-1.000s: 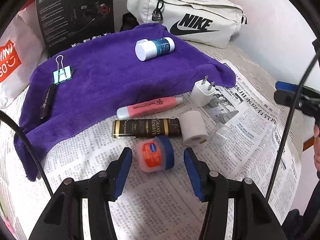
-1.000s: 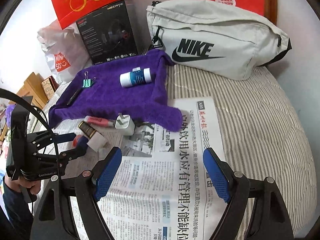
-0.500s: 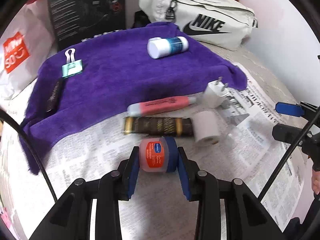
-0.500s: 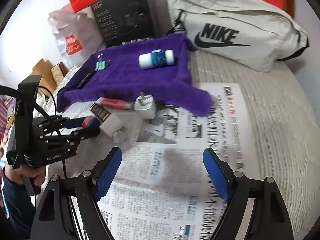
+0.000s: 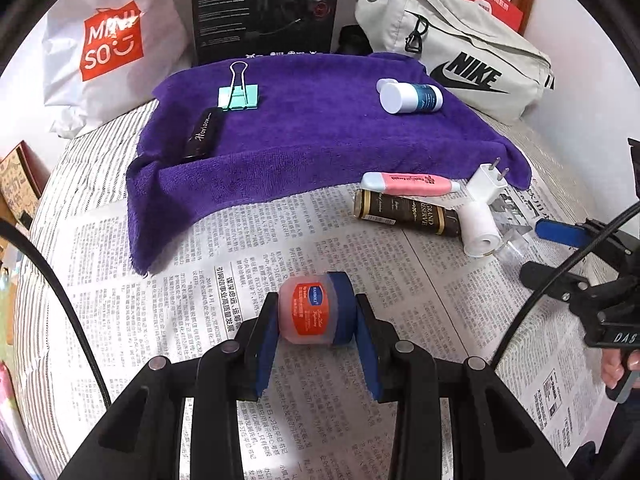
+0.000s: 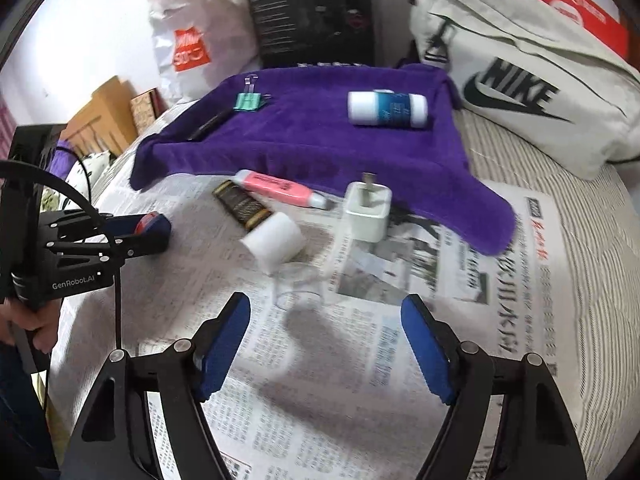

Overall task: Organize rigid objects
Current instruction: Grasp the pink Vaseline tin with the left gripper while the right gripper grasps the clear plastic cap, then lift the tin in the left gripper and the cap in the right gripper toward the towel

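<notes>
My left gripper [image 5: 316,320] is shut on a small Vaseline jar [image 5: 310,308] with an orange label and blue lid, held above the newspaper [image 5: 240,280]. My right gripper [image 6: 326,340] is open and empty, just short of a clear plastic cap [image 6: 298,284]. On the newspaper lie a pink tube [image 5: 408,184], a dark Grand Reserve tube [image 5: 404,212], a white roll [image 5: 480,230] and a white plug adapter [image 6: 368,212]. On the purple towel [image 5: 320,132] lie a green binder clip [image 5: 239,96], a black tube [image 5: 202,136] and a blue and white bottle [image 5: 410,98].
A grey Nike bag [image 5: 460,48] lies at the back right. A black box [image 5: 264,8] and a white Miniso bag [image 5: 108,44] stand behind the towel. The striped bedding [image 6: 592,240] stretches to the right of the newspaper.
My left gripper closed on the Vaseline jar, lifted it and moved left, away from the other items. My right gripper came closer to the clear cap and stayed open.
</notes>
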A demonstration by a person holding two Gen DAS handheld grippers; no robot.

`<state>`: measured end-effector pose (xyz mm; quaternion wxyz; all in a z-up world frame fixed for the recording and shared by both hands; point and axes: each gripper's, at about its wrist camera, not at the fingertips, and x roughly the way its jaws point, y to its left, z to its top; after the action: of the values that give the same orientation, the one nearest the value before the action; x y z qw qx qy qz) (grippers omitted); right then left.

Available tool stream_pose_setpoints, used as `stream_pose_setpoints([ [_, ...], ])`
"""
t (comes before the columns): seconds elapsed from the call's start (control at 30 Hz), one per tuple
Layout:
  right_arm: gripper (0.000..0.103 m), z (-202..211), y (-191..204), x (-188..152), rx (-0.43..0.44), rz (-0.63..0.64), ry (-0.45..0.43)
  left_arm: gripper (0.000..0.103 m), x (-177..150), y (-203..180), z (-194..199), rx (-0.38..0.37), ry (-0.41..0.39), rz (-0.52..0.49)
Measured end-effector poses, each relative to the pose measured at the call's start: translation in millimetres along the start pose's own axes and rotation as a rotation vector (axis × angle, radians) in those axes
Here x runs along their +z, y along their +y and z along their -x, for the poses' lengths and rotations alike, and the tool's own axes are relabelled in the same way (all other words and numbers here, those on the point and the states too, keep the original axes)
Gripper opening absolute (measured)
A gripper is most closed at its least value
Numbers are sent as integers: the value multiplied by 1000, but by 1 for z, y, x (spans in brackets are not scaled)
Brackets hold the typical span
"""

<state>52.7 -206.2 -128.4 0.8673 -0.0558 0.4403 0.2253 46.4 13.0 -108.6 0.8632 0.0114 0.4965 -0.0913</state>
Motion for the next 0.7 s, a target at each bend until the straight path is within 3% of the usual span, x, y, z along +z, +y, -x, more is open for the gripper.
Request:
stream_pose_setpoints([
  [0.17, 56, -14, 11, 3, -11, 46, 16, 34, -1, -3, 0, 23, -9, -7],
  [0.43, 27, -19, 13, 4, -46, 99, -5, 34, -3, 2, 1, -4, -24, 11],
  [0.7, 27, -15, 2, 3, -38, 60, 2, 34, -2, 2, 0, 4, -26, 4],
])
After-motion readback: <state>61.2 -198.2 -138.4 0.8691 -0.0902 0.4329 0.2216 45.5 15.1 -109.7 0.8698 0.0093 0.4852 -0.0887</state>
